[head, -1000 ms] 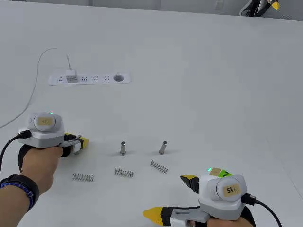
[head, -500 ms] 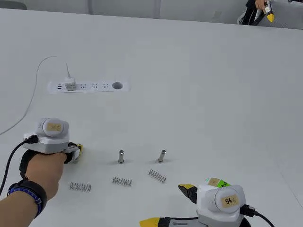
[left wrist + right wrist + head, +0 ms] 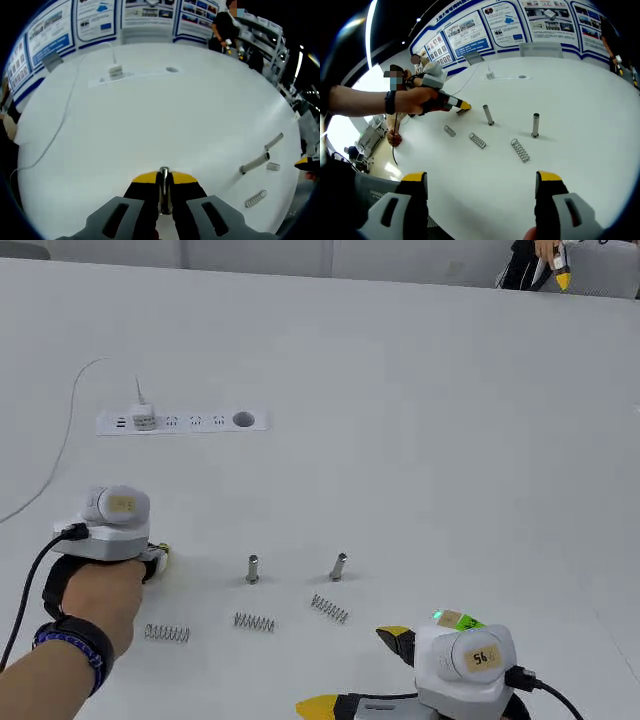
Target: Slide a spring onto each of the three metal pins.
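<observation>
Presently, the left gripper (image 3: 163, 176) is clamping one metal pin (image 3: 163, 197). The right gripper (image 3: 481, 176) is gaping empty near three springs (image 3: 254, 622) lying before two standing pins (image 3: 252, 568). Risk: the clamped pin slipping or tilting while a spring is threading on. The right gripper's sticker (image 3: 483, 657) is apparently showing "56".

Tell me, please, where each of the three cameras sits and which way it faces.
Head view: on the headset, looking forward and down at the table; left hand, left gripper and right gripper show.
Left gripper view: on the left gripper, looking along jaws shut on a pin, toward the power strip.
Right gripper view: on the right gripper, between open jaws, facing three springs and the left gripper.
Shared: all three show the two standing pins.
</observation>
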Demonstrator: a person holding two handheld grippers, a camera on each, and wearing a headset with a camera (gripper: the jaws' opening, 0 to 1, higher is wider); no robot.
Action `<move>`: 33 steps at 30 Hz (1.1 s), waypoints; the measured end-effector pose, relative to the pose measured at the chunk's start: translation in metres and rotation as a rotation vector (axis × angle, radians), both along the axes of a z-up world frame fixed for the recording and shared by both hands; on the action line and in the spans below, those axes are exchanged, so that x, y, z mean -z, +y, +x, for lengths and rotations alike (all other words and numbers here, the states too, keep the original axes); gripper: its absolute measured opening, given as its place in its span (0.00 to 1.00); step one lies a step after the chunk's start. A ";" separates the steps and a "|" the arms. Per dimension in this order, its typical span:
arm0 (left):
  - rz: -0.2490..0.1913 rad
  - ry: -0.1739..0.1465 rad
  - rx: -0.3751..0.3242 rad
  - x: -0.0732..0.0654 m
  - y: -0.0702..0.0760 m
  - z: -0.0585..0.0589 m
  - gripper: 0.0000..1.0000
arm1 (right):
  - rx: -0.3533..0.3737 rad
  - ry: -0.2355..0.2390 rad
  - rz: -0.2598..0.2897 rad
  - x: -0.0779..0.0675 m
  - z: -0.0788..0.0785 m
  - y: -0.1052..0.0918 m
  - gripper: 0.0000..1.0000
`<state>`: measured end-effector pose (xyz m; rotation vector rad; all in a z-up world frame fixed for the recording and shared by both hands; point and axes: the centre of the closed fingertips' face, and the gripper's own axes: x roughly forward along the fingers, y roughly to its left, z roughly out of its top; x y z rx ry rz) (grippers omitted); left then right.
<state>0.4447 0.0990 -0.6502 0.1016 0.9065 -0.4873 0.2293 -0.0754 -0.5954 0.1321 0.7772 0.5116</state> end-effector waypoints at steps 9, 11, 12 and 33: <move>-0.028 -0.006 -0.016 -0.006 0.003 -0.004 0.07 | 0.004 -0.004 0.000 -0.001 0.000 -0.001 0.90; -0.034 -0.014 -0.023 -0.010 0.005 -0.005 0.07 | 0.002 -0.007 0.001 -0.001 0.000 0.000 0.90; -0.037 -0.018 -0.026 -0.012 0.005 -0.005 0.07 | 0.001 -0.007 0.001 -0.001 0.000 0.000 0.90; -0.074 -0.068 -0.066 -0.034 0.020 -0.017 0.07 | -0.010 -0.020 -0.005 -0.005 -0.001 0.001 0.90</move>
